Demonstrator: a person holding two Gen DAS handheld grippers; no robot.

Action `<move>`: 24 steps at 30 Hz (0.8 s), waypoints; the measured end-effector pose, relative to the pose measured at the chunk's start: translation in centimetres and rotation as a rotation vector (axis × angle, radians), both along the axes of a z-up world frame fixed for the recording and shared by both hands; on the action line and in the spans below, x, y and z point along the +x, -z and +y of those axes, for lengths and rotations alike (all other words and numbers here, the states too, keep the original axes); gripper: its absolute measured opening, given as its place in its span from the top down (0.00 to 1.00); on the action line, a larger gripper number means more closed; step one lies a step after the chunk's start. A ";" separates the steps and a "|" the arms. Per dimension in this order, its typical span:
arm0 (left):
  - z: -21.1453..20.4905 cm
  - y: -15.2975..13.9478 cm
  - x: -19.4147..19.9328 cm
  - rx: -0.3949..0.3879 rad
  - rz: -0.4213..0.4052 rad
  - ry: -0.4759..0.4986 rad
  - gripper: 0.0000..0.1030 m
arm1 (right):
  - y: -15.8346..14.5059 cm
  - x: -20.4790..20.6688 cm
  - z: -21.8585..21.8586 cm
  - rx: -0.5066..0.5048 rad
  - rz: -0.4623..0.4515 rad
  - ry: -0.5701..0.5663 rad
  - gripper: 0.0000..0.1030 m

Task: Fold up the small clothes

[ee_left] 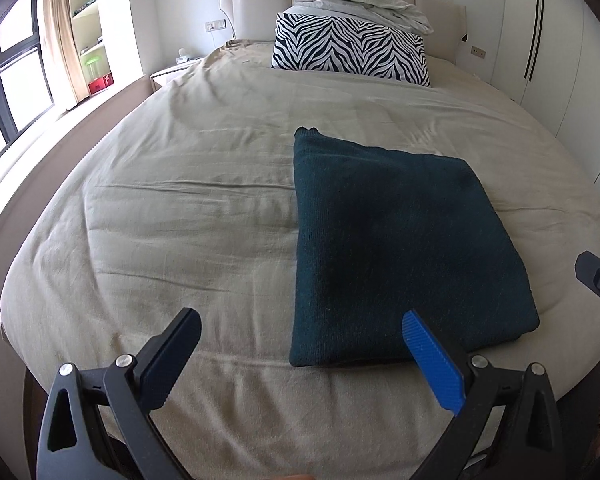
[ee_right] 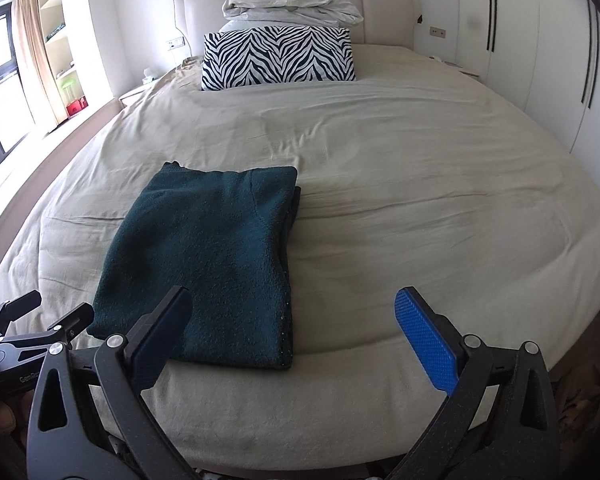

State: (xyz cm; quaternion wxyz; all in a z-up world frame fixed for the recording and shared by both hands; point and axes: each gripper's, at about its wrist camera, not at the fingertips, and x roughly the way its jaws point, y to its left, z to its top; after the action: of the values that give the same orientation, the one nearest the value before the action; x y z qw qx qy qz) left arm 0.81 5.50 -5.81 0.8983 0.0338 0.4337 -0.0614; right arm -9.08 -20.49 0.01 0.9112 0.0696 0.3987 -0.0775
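Folded dark green sweater (ee_left: 400,248) flat on the bed (ee_left: 180,220), mid-frame; left gripper (ee_left: 300,334) and right gripper (ee_right: 292,308) both wide apart, empty.

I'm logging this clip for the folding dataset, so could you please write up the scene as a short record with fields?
setting: bedroom, beige bed
garment: dark teal knit garment, folded into a rectangle, flat near the foot of the bed
left gripper: open, empty, above the bed beside the garment's near edge
right gripper: open, empty, near the garment's near right corner
at the headboard: zebra-print pillow, with a white bundle of bedding on top
fold status: looks finished
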 end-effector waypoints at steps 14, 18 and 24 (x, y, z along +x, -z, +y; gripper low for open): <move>0.1 0.0 0.2 0.000 0.002 -0.001 0.00 | 0.9 0.3 0.2 0.007 0.027 -0.003 0.00; 0.1 0.1 0.2 -0.001 0.003 0.000 0.00 | 1.1 0.3 0.2 0.008 0.033 -0.002 0.00; 0.1 0.1 0.2 -0.002 0.004 -0.001 0.00 | 1.3 0.3 0.2 0.007 0.038 -0.001 0.00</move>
State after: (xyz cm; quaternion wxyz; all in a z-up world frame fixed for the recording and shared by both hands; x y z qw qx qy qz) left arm 0.99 5.57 -5.88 0.8976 0.0327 0.4353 -0.0614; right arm -8.78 -20.34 -1.31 0.9032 0.0710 0.4163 -0.0768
